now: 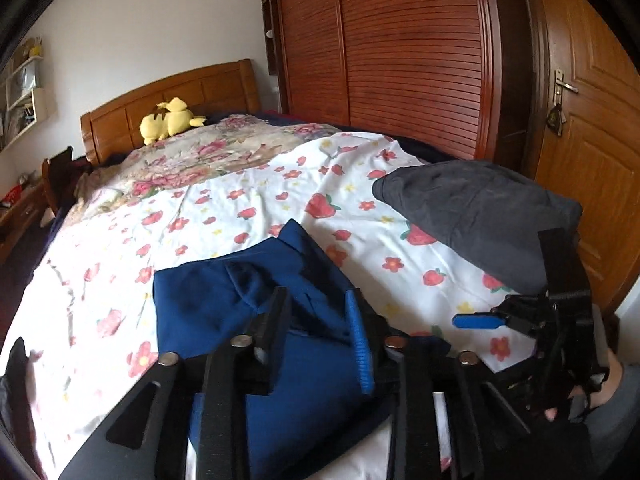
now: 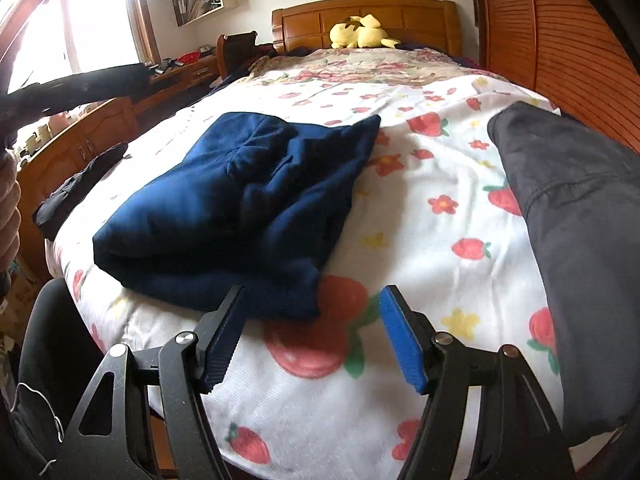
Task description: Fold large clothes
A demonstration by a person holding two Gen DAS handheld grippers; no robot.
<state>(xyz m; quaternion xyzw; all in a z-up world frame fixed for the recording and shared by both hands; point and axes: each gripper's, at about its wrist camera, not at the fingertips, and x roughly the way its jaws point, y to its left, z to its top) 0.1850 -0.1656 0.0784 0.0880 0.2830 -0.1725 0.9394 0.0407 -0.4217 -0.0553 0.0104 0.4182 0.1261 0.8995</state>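
The folded navy garment (image 2: 236,204) lies on the strawberry-print bed (image 2: 420,240), with a dark grey garment (image 2: 580,220) well apart to its right. The left gripper (image 1: 320,320) hovers above the navy cloth (jaws parted, gripping nothing). The right gripper (image 2: 312,328) stands wide and empty beside the bundle's near edge.

Left wrist camera: sits just behind left gripper (image 1: 320,312), low over near edge of bed (image 1: 100,272), close above folded navy garment (image 1: 224,308), facing up bed toward headboard (image 1: 172,96), wardrobe (image 1: 400,48), door (image 1: 592,140).

Right wrist camera: behind right gripper (image 2: 312,320), near bed's foot, tilted down, facing headboard and window (image 2: 72,36).

Shared: navy garment, dark grey garment (image 1: 480,208), strawberry sheet, yellow plush toy (image 1: 170,120).
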